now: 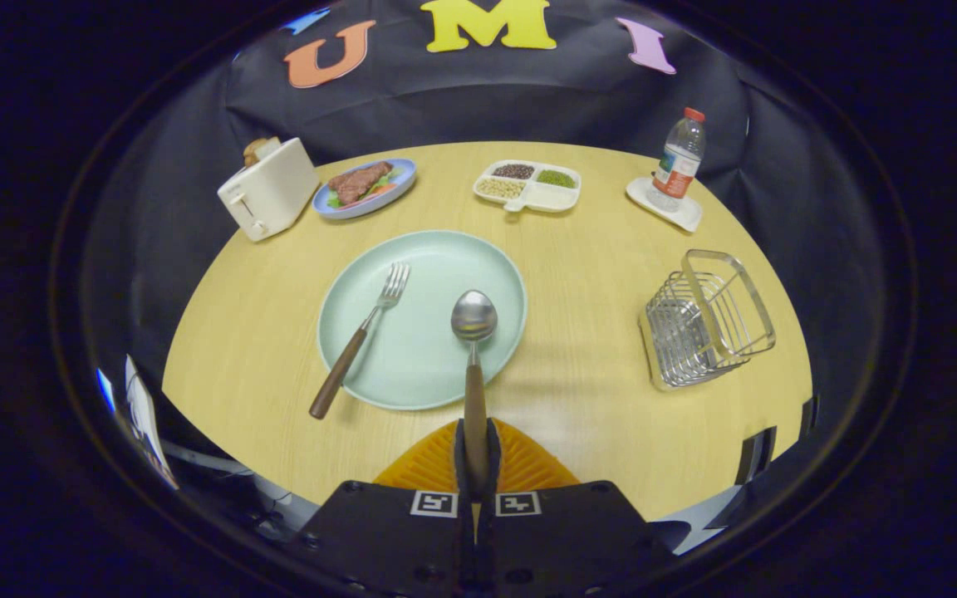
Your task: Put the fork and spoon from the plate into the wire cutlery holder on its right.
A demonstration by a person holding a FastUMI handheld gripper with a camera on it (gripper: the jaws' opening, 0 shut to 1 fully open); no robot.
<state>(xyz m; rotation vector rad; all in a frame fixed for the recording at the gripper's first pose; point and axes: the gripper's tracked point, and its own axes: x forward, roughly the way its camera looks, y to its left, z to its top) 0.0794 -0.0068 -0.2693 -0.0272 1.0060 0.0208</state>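
Observation:
My gripper [476,453] is shut on the spoon's brown wooden handle. The spoon [473,332] points forward from the fingers, its steel bowl over the near right part of the pale green plate [437,257]; whether it touches the plate I cannot tell. A fork [360,338] with a matching brown handle lies across the plate's left side, tines on the plate, handle end reaching past the rim onto the table. The wire cutlery holder [707,320] stands on the round wooden table to the plate's right, well right of the fingers.
Beyond the plate sit a cream toaster [269,188], a blue plate of food [365,186], a white divided dish of beans [528,184] and a water bottle [678,159] on a white coaster. Bare tabletop lies between the plate and the holder.

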